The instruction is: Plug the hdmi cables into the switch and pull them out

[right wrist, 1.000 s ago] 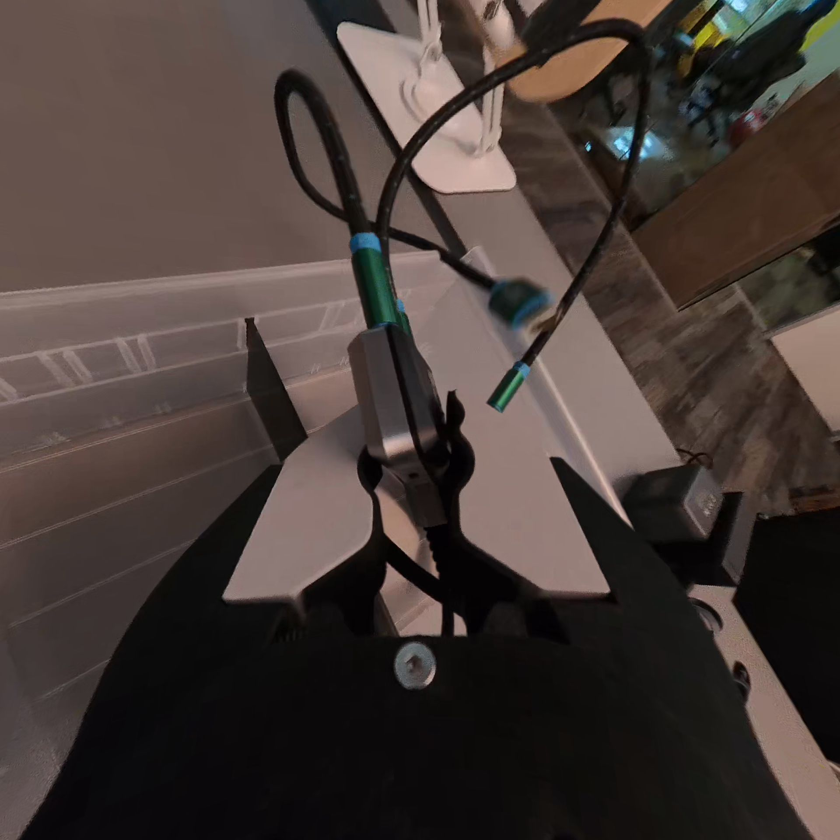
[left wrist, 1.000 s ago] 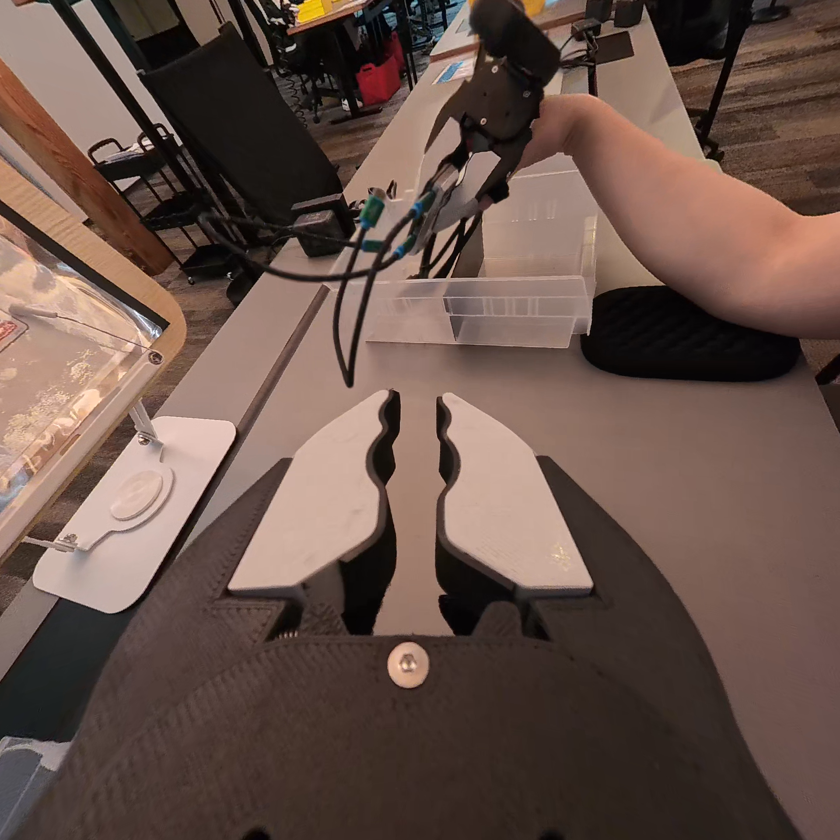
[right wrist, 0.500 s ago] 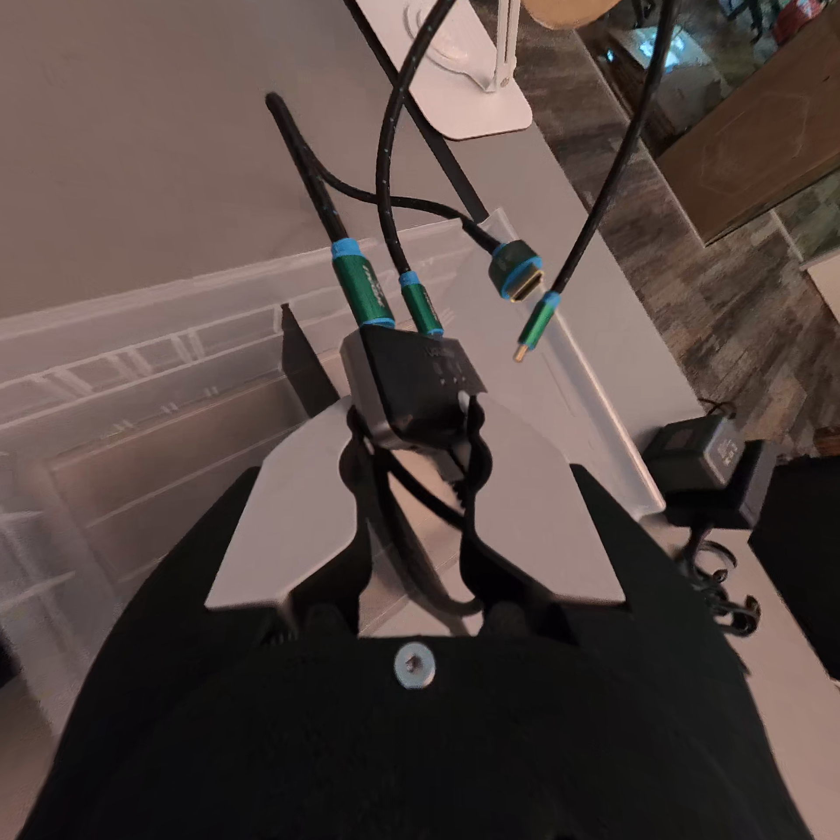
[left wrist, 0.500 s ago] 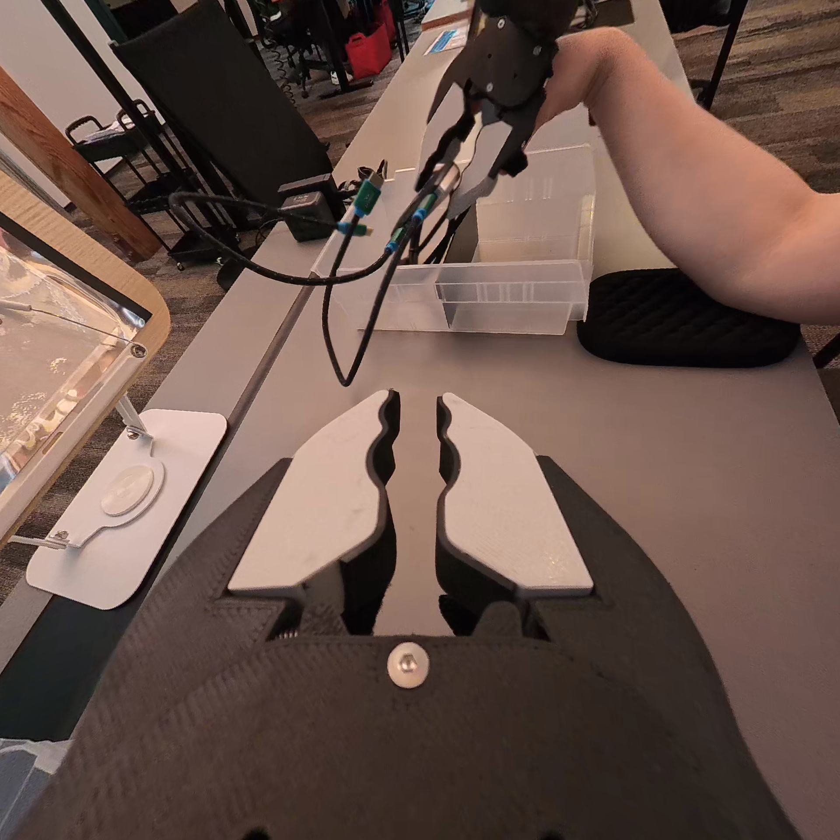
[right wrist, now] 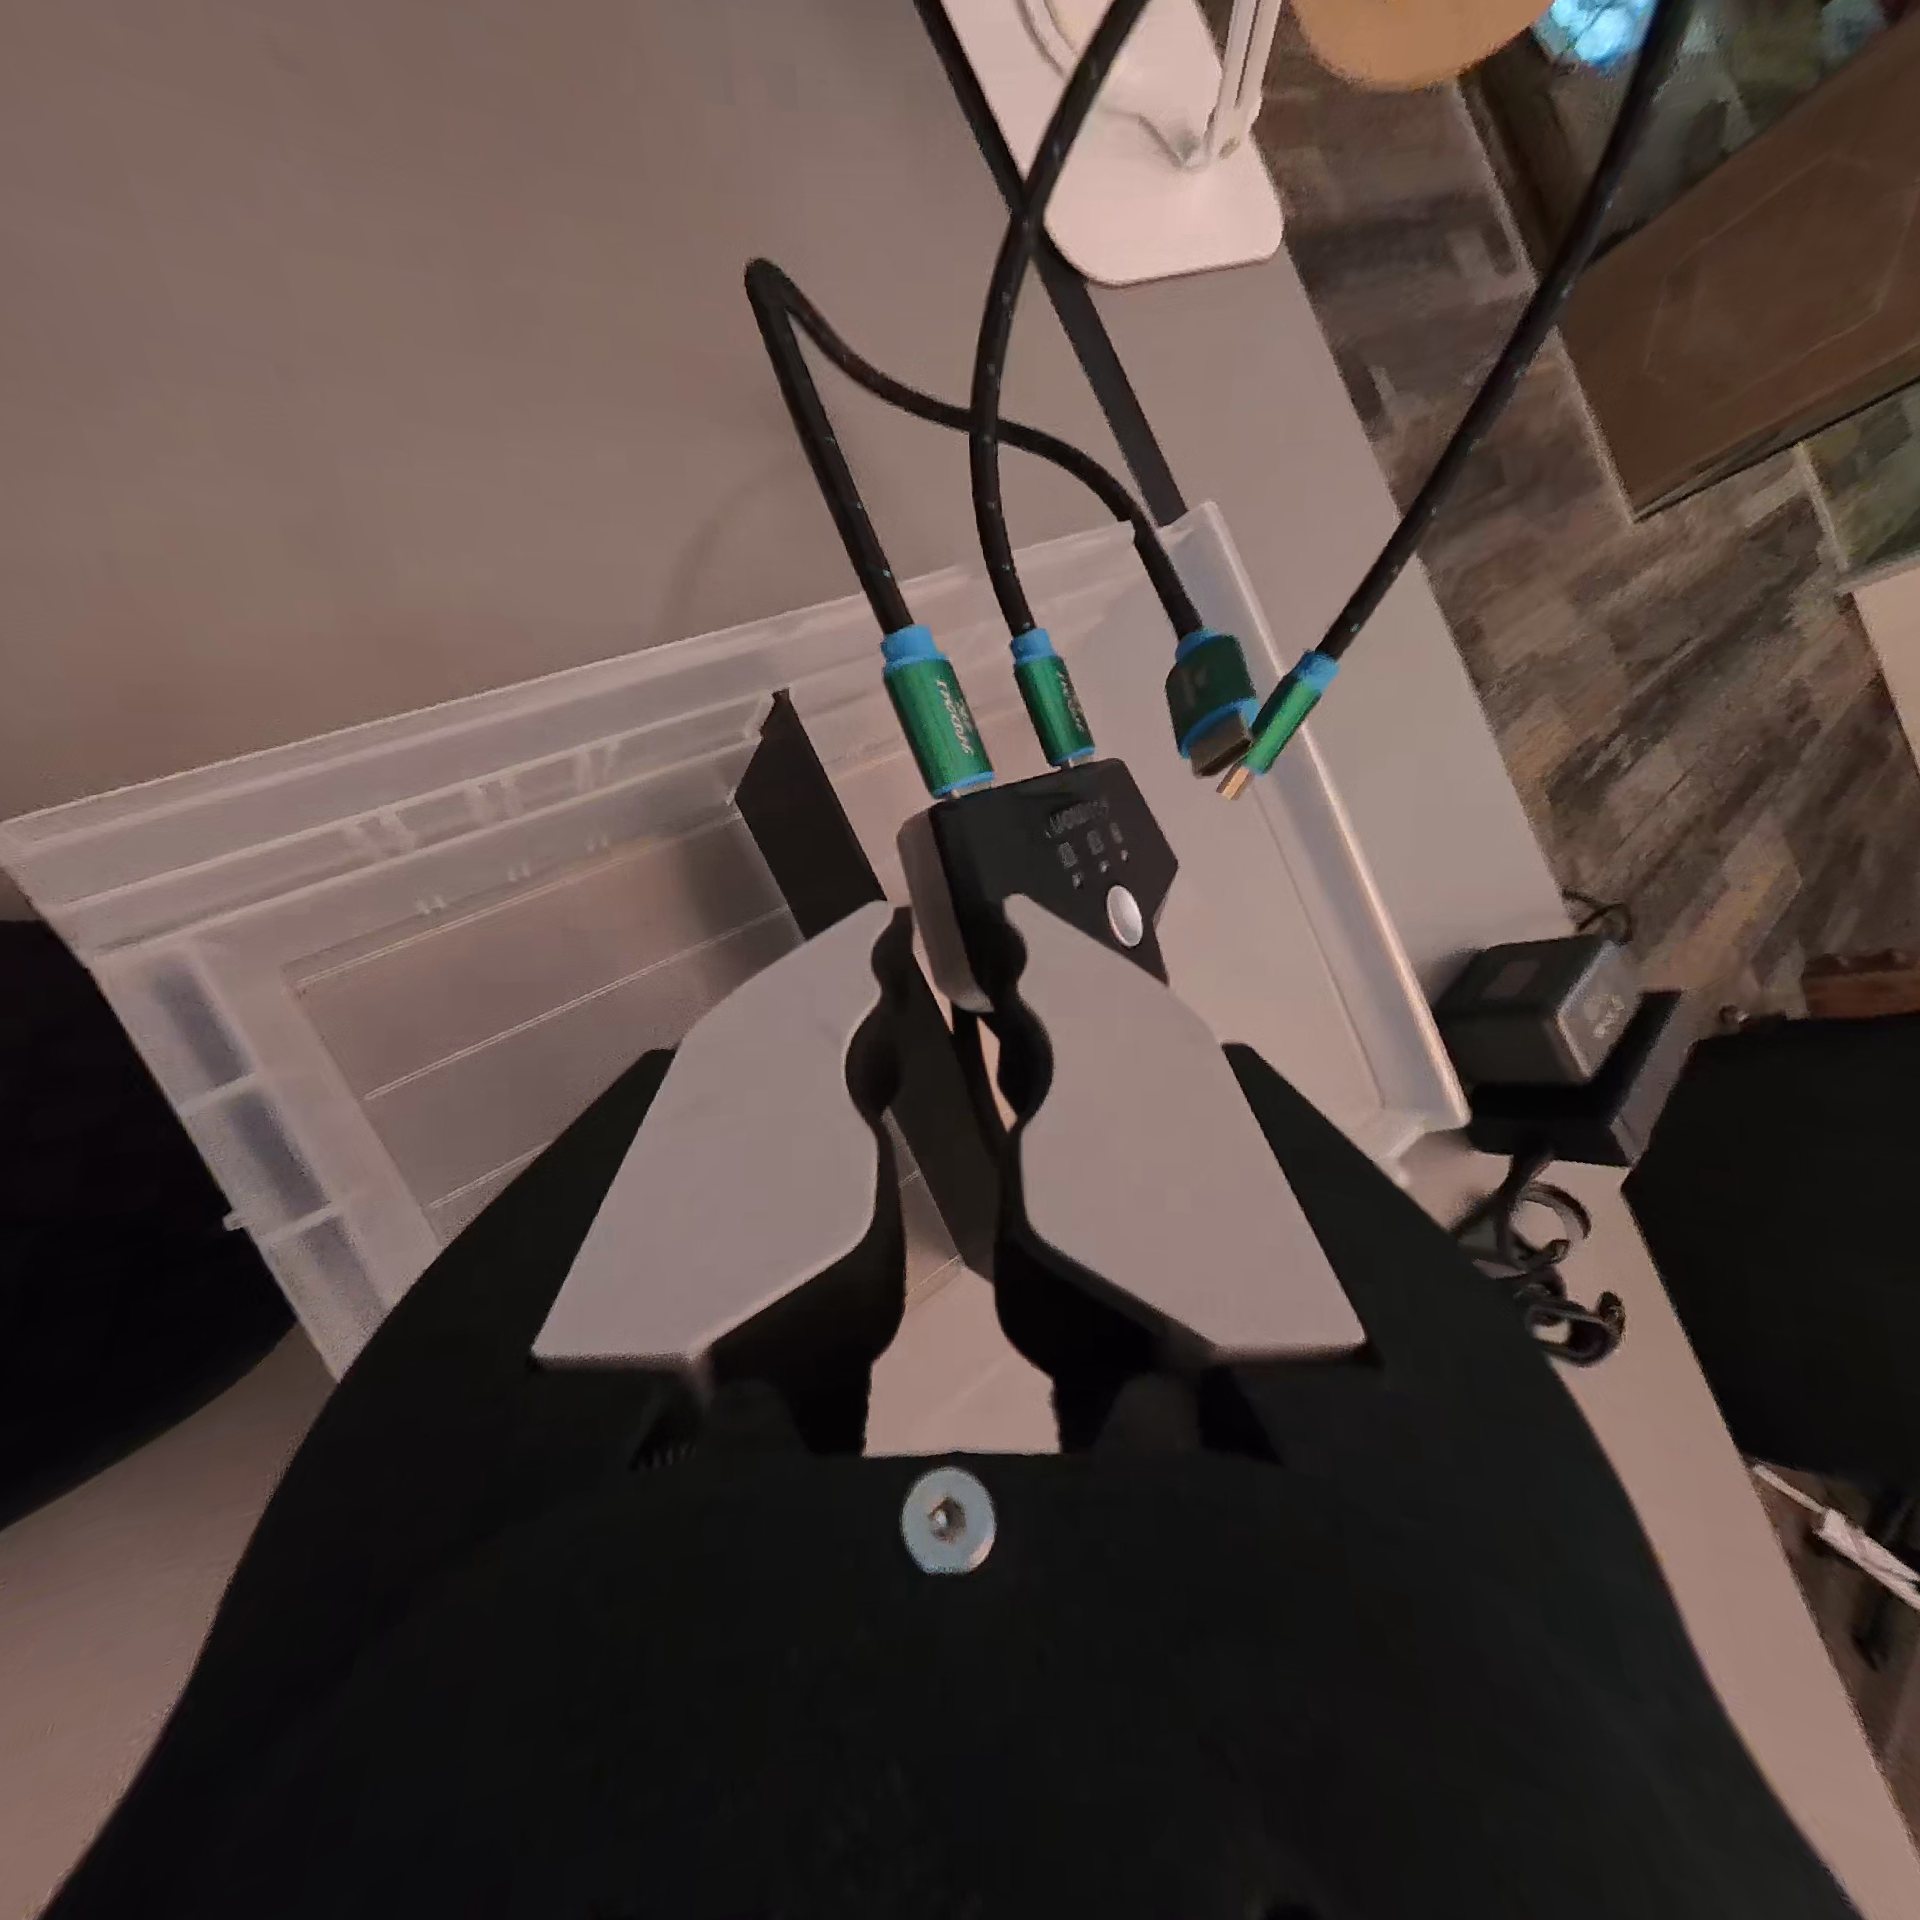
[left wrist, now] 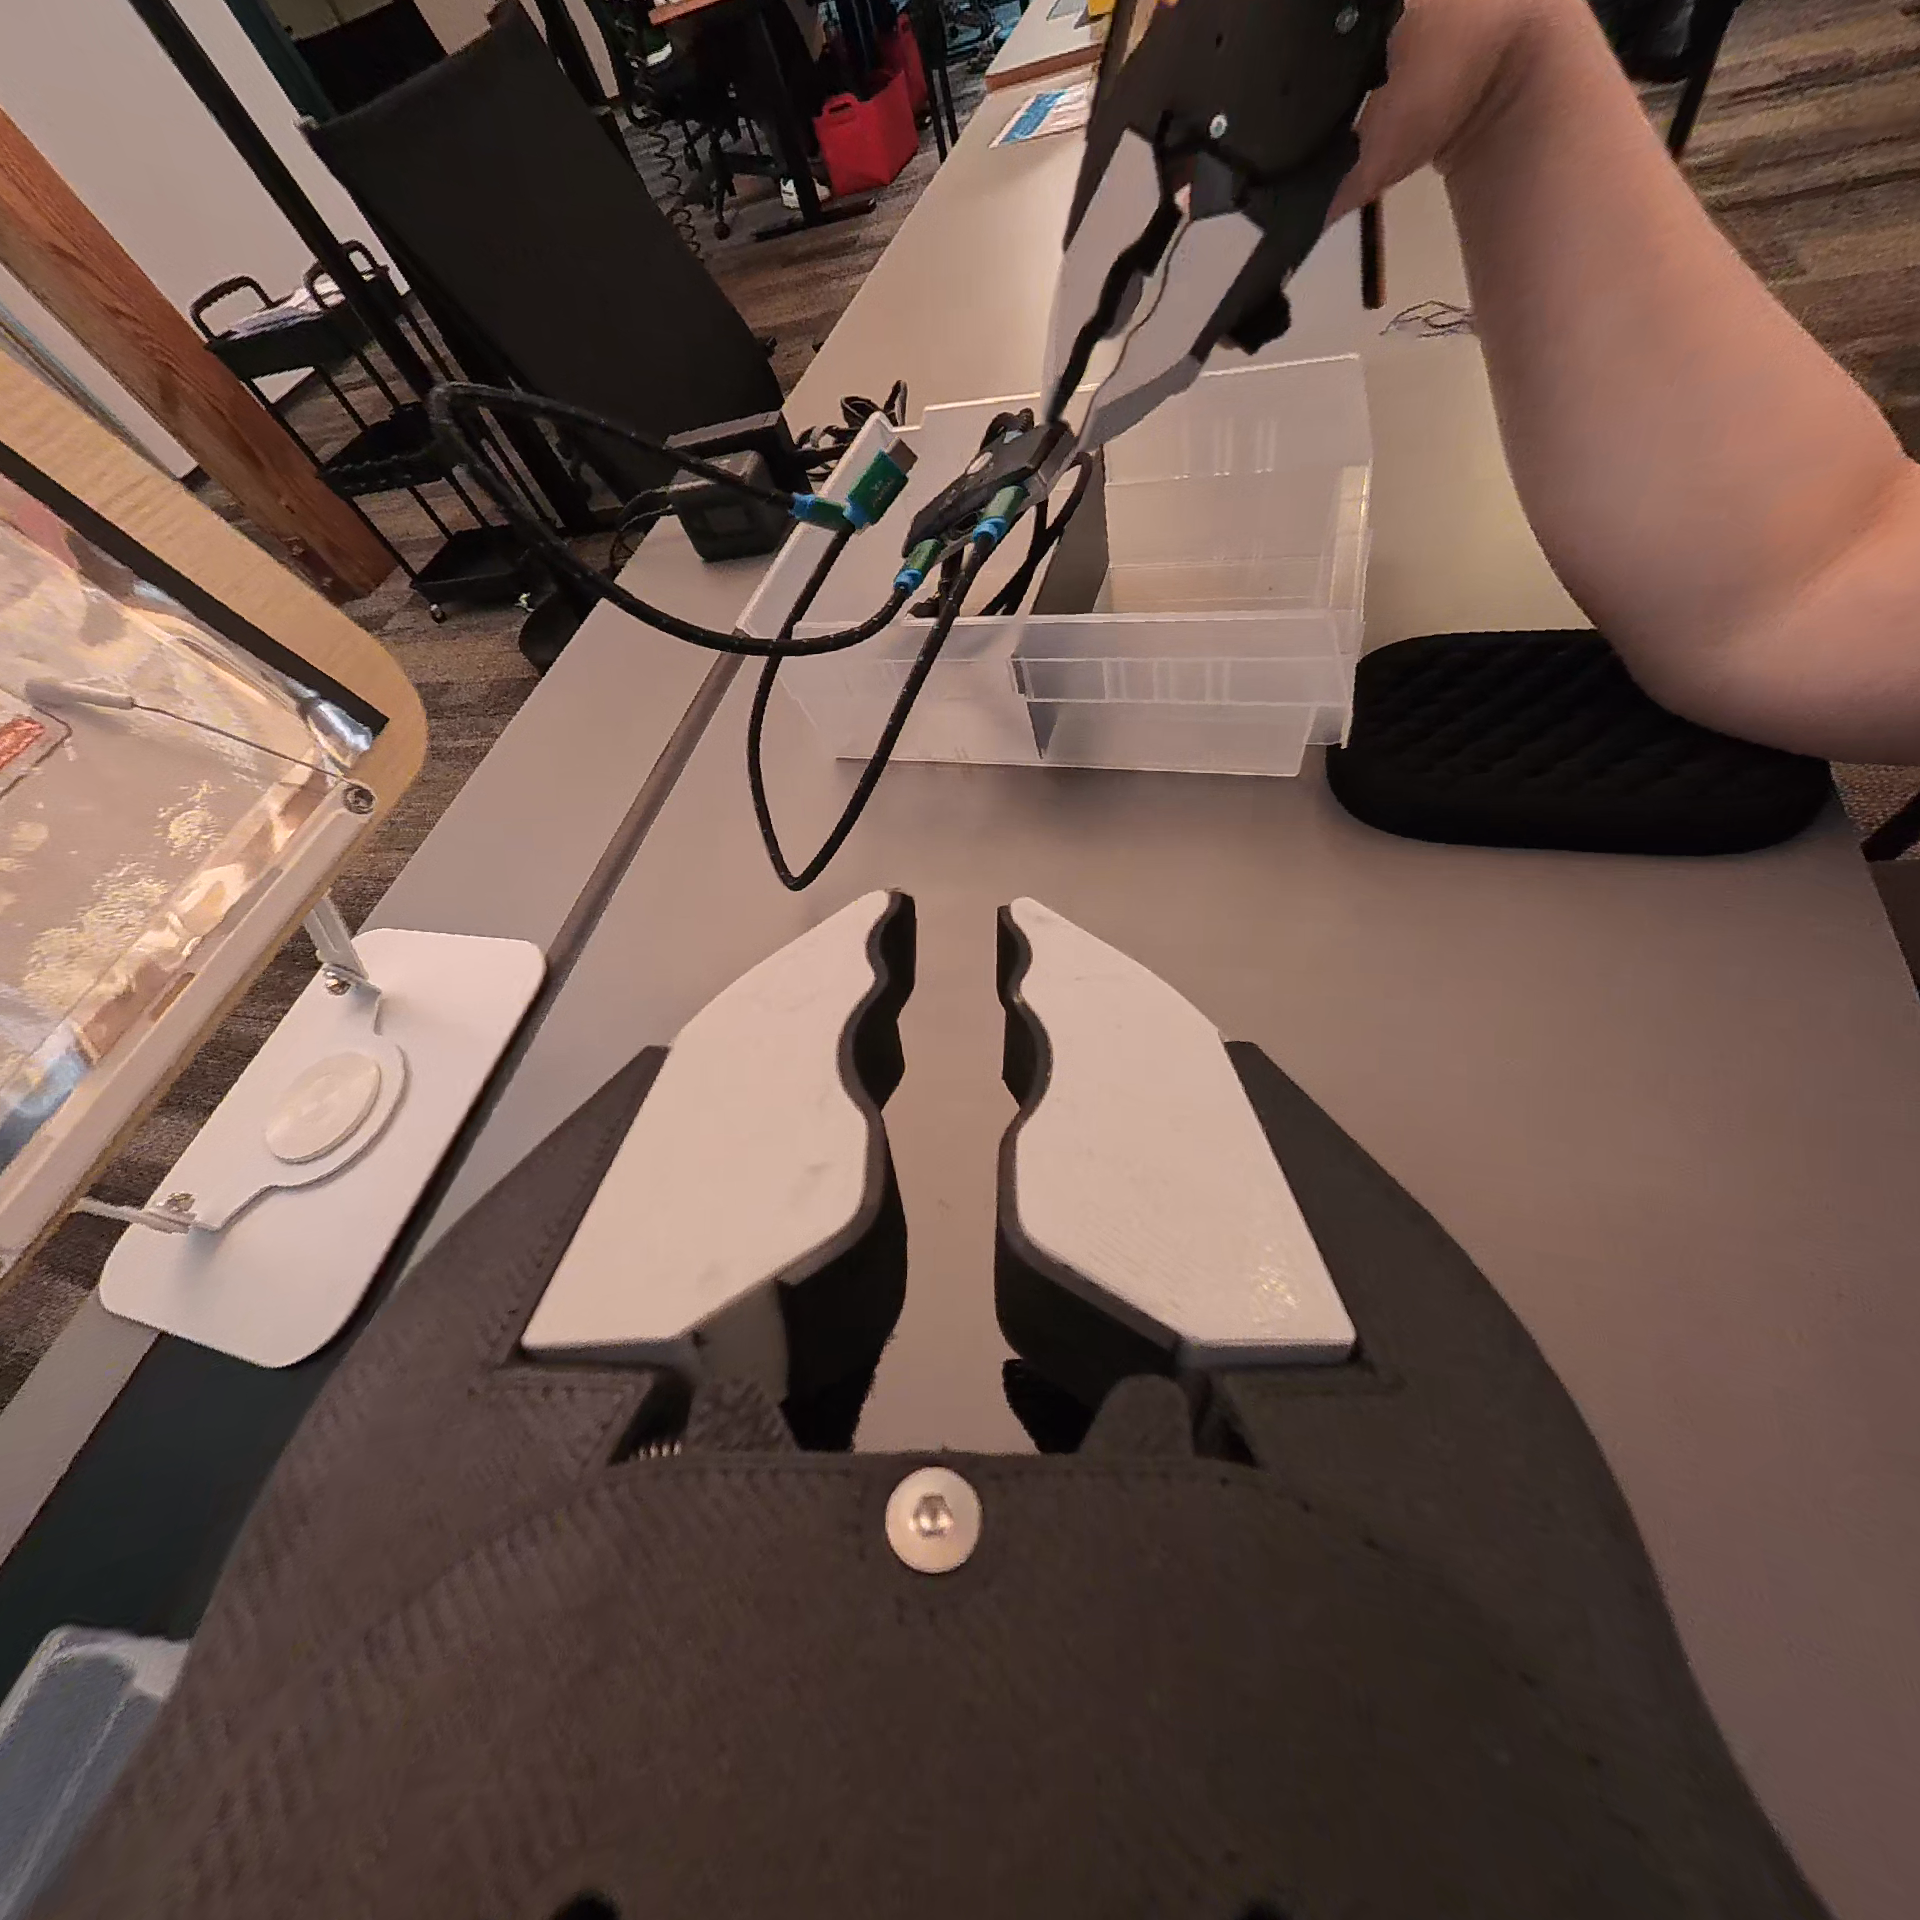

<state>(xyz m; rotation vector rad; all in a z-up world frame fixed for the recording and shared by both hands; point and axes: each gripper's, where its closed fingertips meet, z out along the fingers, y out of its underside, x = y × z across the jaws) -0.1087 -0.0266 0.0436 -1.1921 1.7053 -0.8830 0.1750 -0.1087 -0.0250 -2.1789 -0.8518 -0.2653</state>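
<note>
Grey bench (left wrist: 1455, 1039) running long through an office space, dark chairs and carts off to the left side. Left gripper (left wrist: 951, 914) low over the bare bench, fingers (left wrist: 769, 1091) a narrow gap apart, gripping nothing. Right gripper (right wrist: 951, 925) up in the air above a clear plastic bin (left wrist: 1195, 686), fingers (right wrist: 1122, 1122) clamped on the near end of the black switch (right wrist: 1049, 862). Same right gripper seen from the left wrist view (left wrist: 1060, 436), carried by a bare hand (left wrist: 1475, 94) and forearm. Two hdmi cables, black braided with green and blue plugs: first plug (right wrist: 935, 722) and second plug (right wrist: 1055, 701) seated side by side in the far edge of the switch. Two free plugs dangling just right of the switch, apart from it: a wide one (right wrist: 1210, 707) and a slim one (right wrist: 1283, 727) close together. Cables looping up and away over the bench, one loop hanging low toward the left gripper (left wrist: 821, 810). Black wrist pad (left wrist: 1558, 748) right of the bin, touching its corner or just beside it. White stand base (left wrist: 312, 1143) at the left edge of the bench. Black power adapter (right wrist: 1538, 997) beyond the bin.
</note>
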